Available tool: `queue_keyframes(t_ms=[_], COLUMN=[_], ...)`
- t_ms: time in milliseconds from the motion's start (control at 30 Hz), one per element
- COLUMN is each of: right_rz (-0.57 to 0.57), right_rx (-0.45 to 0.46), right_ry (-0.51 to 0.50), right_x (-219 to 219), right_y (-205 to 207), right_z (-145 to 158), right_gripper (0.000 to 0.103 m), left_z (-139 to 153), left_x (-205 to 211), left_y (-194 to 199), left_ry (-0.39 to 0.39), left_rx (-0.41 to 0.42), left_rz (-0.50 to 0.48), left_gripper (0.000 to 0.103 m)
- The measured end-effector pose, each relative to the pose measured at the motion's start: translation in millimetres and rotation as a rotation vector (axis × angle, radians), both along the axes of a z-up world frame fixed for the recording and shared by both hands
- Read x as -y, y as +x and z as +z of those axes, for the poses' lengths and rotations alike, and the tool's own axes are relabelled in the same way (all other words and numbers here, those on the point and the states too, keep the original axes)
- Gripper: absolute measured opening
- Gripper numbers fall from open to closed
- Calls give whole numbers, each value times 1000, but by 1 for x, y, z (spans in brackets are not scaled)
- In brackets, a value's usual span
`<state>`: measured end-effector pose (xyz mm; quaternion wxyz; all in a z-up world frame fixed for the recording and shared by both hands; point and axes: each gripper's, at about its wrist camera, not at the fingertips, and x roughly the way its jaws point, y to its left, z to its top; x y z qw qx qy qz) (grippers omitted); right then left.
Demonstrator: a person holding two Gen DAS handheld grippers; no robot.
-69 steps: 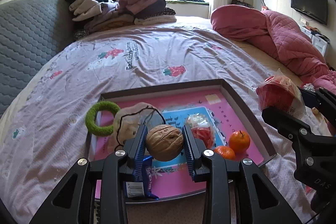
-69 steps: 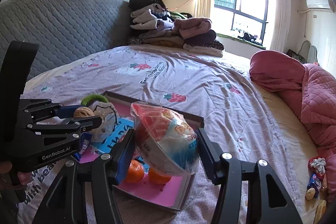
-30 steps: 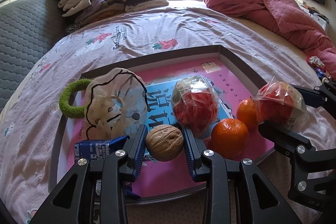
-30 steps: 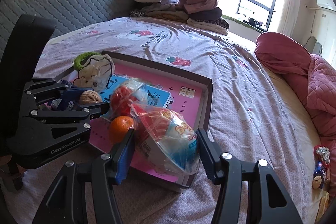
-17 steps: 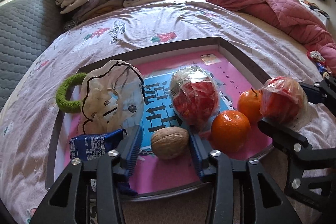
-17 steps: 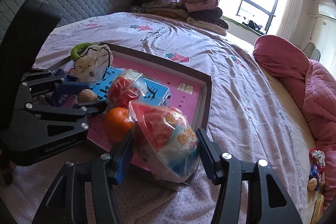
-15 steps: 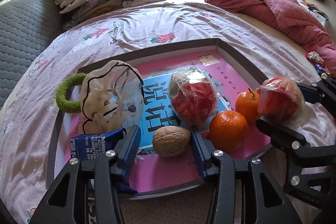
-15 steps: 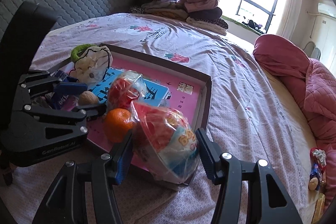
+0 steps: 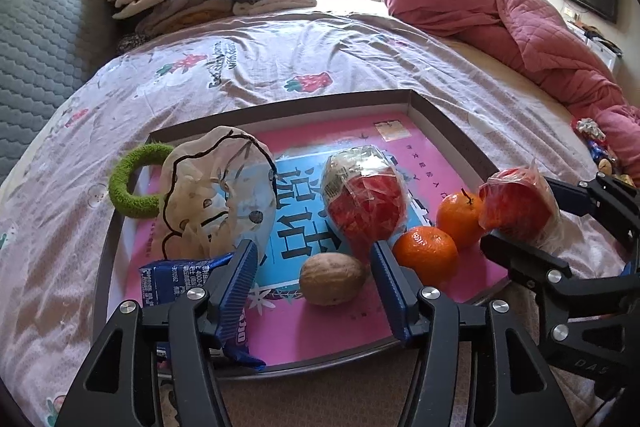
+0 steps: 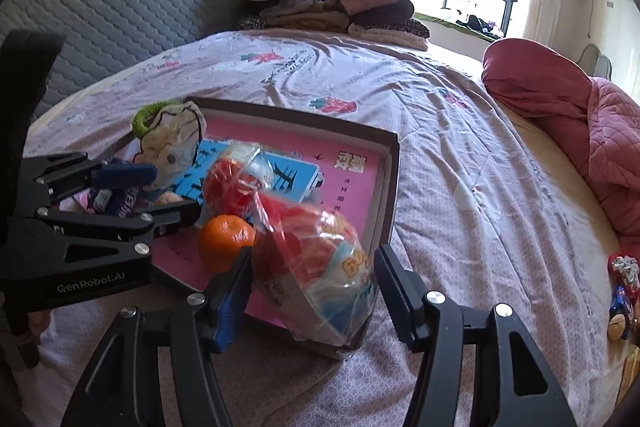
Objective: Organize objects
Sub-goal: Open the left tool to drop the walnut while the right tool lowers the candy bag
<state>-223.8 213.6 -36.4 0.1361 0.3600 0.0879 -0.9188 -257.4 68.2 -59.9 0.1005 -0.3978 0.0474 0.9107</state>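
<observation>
Two tongs at near edge of tray on bed. Left tongs spread wide, walnut lying loose between jaws on pink tray floor, touching neither. Walnut: light, hard, round, likely to roll; grip across middle. Right tongs clamped on bagged snack above near right tray corner; film slippery, crushable, hold gently. Beyond: two oranges, second bagged snack, pouch, green ring.
</observation>
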Motion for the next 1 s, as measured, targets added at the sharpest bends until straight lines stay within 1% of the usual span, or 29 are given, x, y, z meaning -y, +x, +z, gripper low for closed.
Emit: queue_keyframes(t_ms=[267, 567, 667, 867, 1000], right_rz=[2, 3, 3, -9, -10], right_rx=[-28, -58, -88, -136, -156], right_ry=[-19, -26, -25, -72, -80], right_x=[-2, -3, -4, -12, -13], right_y=[4, 8, 10, 15, 18], right_z=[10, 19, 30, 52, 60], right_gripper=[61, 61, 61, 61, 62], left_z=[8, 25, 34, 54, 64], left_x=[3, 7, 9, 15, 17], left_y=[5, 13, 18, 26, 31], left_ry=[9, 20, 22, 35, 38], left_rx=[-10, -43, -64, -106, -128], left_rz=[8, 22, 29, 51, 61], left_gripper=[60, 60, 60, 61, 65])
